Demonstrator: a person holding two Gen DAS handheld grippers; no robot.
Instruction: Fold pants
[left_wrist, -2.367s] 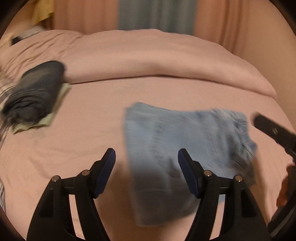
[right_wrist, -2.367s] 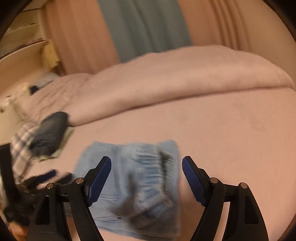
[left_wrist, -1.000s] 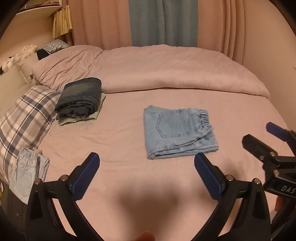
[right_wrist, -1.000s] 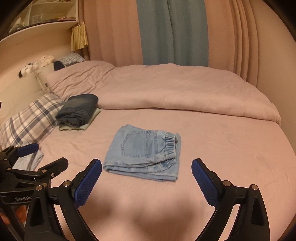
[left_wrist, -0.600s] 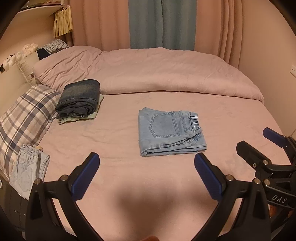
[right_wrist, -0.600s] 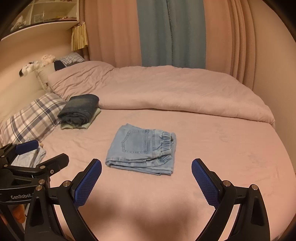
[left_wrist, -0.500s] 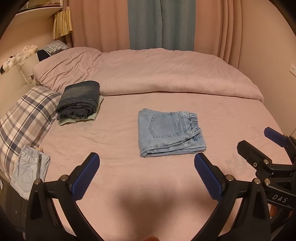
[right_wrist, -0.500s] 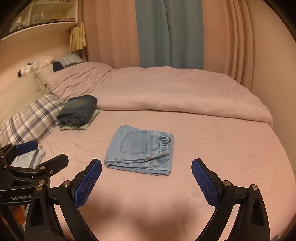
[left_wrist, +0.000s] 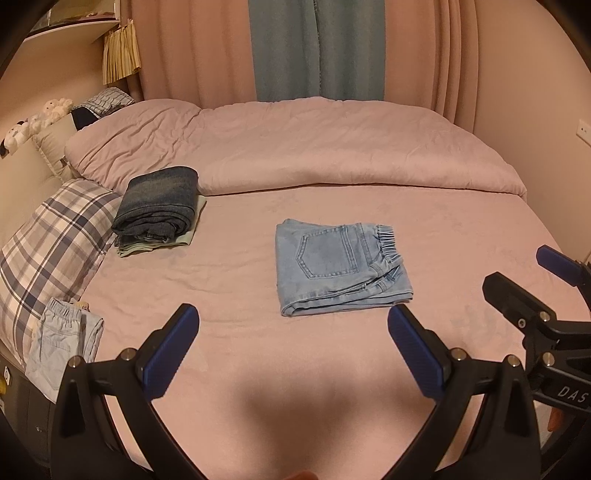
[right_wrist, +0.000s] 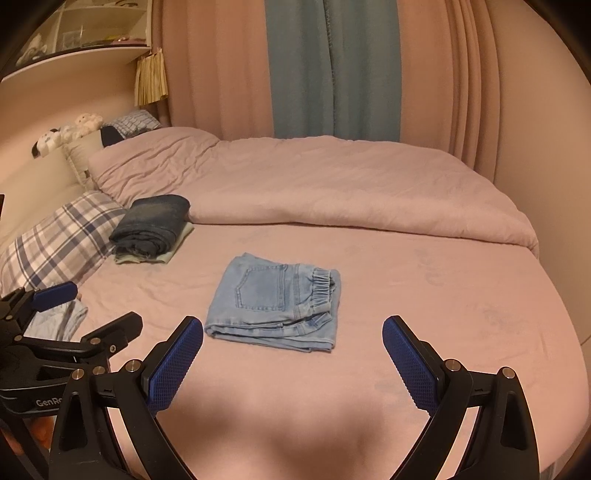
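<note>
Light blue jeans (left_wrist: 338, 267) (right_wrist: 277, 301) lie folded into a compact rectangle in the middle of the pink bed, back pocket up, elastic waistband to the right. My left gripper (left_wrist: 293, 345) stands open at the near edge of the bed, well short of the jeans, with nothing between its blue pads. My right gripper (right_wrist: 293, 354) is open too, just in front of the jeans and apart from them. Each gripper shows at the side of the other's view: the right gripper (left_wrist: 532, 284) and the left gripper (right_wrist: 88, 314).
A stack of folded dark jeans (left_wrist: 159, 208) (right_wrist: 151, 218) on a pale green garment sits at the left by a plaid pillow (left_wrist: 51, 240). Another pale blue garment (left_wrist: 61, 343) hangs off the bed's left edge. A pink duvet (left_wrist: 314, 147) fills the far half; curtains behind.
Both grippers have pulled back and up from the folded jeans and opened wider. The jeans now lie flat and farther off. In the last half second almost nothing has moved.
</note>
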